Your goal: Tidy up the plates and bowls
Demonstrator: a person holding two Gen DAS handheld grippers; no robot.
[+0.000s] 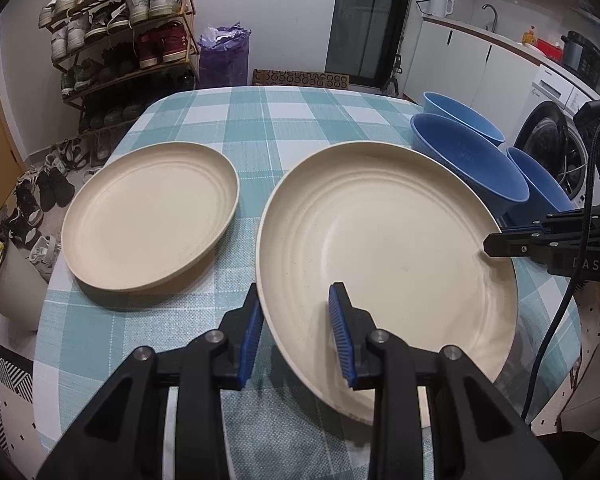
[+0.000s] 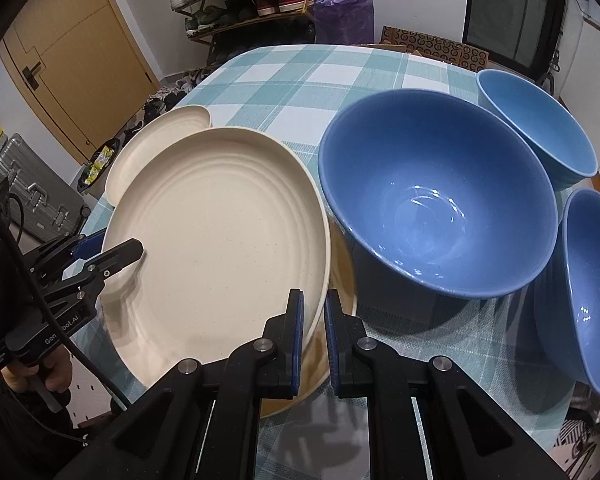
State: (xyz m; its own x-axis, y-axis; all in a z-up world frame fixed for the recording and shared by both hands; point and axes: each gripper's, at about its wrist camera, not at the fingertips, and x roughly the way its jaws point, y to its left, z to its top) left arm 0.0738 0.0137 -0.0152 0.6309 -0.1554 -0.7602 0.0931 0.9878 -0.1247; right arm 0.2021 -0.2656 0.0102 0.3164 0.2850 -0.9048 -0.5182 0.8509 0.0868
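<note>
A cream plate (image 1: 388,240) is held tilted above the checked table by both grippers. My left gripper (image 1: 298,334) straddles its near rim with a gap between pad and plate. My right gripper (image 2: 314,340) is shut on the plate's right rim (image 2: 220,240); another plate (image 2: 340,360) lies beneath it. A second cream plate (image 1: 148,216) lies flat to the left, also seen in the right wrist view (image 2: 160,136). Three blue bowls (image 2: 436,200) (image 2: 540,120) (image 2: 592,288) stand to the right.
The table (image 1: 240,120) has a teal checked cloth. A shoe rack (image 1: 124,32) and a purple bag (image 1: 224,56) stand beyond it, and shoes lie on the floor at the left. A washing machine (image 1: 556,140) is at the right.
</note>
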